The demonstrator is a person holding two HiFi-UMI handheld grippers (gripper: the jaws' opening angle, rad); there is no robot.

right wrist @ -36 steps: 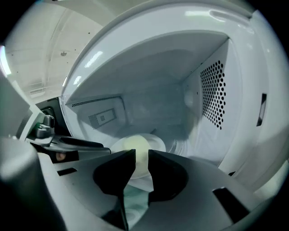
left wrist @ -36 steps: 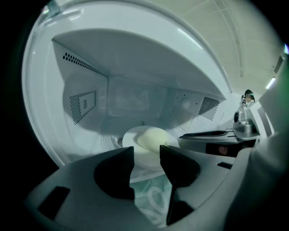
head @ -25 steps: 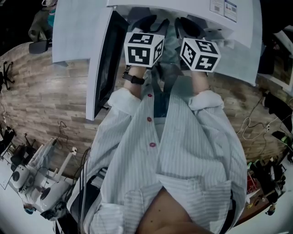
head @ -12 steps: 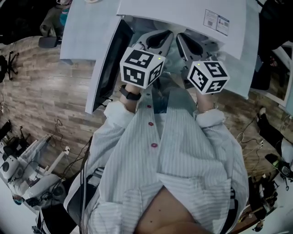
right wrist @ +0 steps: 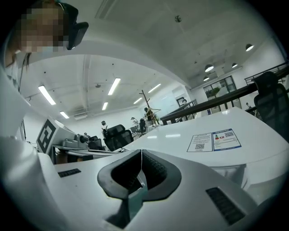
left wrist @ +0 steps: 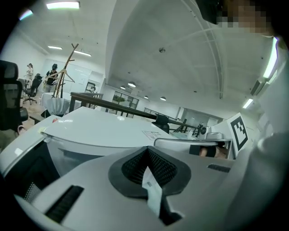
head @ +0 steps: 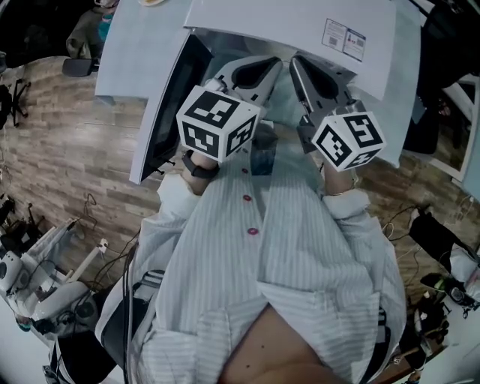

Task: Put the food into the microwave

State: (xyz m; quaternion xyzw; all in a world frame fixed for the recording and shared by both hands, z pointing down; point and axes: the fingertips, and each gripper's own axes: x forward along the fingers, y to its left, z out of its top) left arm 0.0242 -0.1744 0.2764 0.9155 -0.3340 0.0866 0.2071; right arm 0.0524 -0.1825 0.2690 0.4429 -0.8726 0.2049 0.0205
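**Both claws shut and empty before the open microwave**

Nearest the head camera, the person's striped shirt (head: 300, 255) fills the lower view; both forearms reach forward out of rolled sleeves, and the left wrist wears a dark watch (head: 196, 166). The hands are hidden under the marker cubes, the left cube (head: 217, 124) and the right cube (head: 349, 139), side by side and apart. The left gripper (head: 276, 66) and the right gripper (head: 297, 63) point away from the body, tipped slightly down, with their tips angled toward each other but not touching. On each the jaws have just been closing and now meet pad to pad, holding nothing.

Just beyond the tips stands the microwave (head: 300, 22), with its door (head: 169, 105) swung open to the left; whether the tips reach inside its mouth I cannot tell, and the food cannot be made out in any view. Two stickers (right wrist: 213, 140) lie on the microwave's white top. It rests on a white table (head: 124, 45) above a wood-plank floor (head: 67, 150).

Farther off are office chairs (right wrist: 115, 135), a wooden stand (left wrist: 67, 67) and ceiling strip lights (right wrist: 113, 85).
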